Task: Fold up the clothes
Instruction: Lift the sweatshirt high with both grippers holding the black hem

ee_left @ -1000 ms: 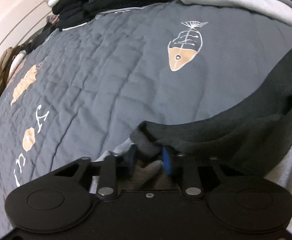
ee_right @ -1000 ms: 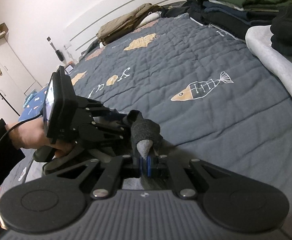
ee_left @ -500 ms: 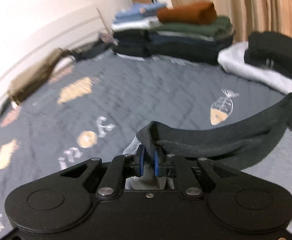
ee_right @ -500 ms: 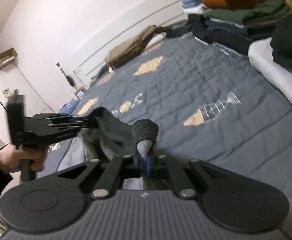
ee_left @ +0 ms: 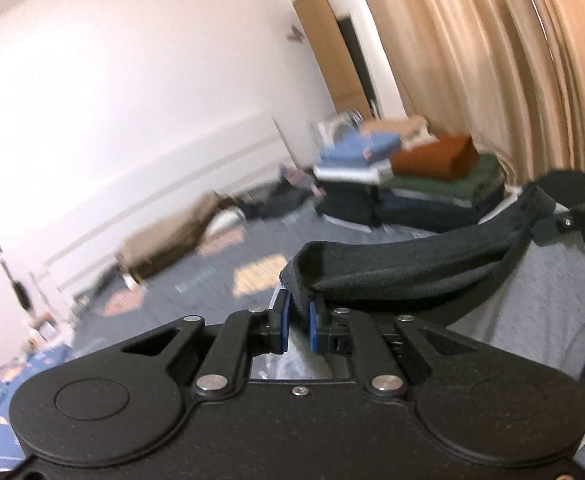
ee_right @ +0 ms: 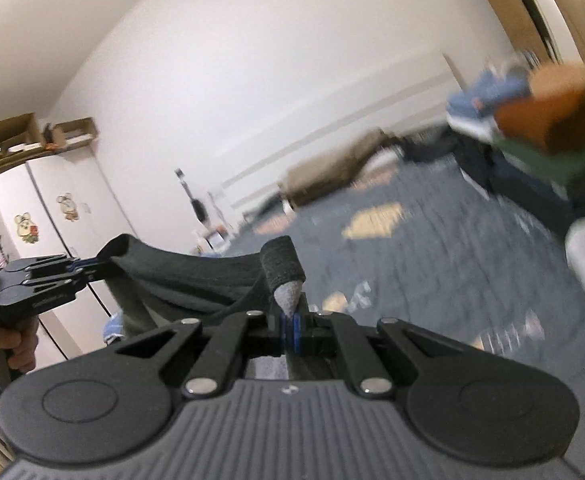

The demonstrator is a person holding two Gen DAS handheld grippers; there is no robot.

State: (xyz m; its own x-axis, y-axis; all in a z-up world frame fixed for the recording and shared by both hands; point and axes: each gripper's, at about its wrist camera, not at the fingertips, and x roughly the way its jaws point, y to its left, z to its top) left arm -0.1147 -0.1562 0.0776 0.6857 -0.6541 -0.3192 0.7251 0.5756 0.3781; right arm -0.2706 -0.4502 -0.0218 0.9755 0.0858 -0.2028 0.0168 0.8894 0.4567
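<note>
A grey garment with a black ribbed band (ee_left: 412, 268) hangs in the air above the bed, stretched between both grippers. In the left wrist view my left gripper (ee_left: 296, 314) is shut on one end of the band, its blue pads pinching the fabric. The grey body (ee_left: 532, 320) hangs down on the right, where the right gripper (ee_left: 564, 222) holds the other end. In the right wrist view my right gripper (ee_right: 290, 326) is shut on a rolled corner of the band (ee_right: 282, 268). The left gripper (ee_right: 84, 266) pulls the band (ee_right: 180, 276) taut at the left.
The grey quilted bedspread (ee_left: 220, 276) with orange patterns lies below. A stack of folded clothes (ee_left: 412, 176) stands at its far right, and a tan garment (ee_left: 168, 240) lies by the wall. Curtains (ee_left: 492, 60) hang on the right. A white wardrobe (ee_right: 52, 208) and a person's hand (ee_right: 8, 344) are at the left.
Both grippers have risen and tilted up, lifting the garment off the bedspread. Its black band now hangs stretched between them, and the left jaws have closed tighter on it.
</note>
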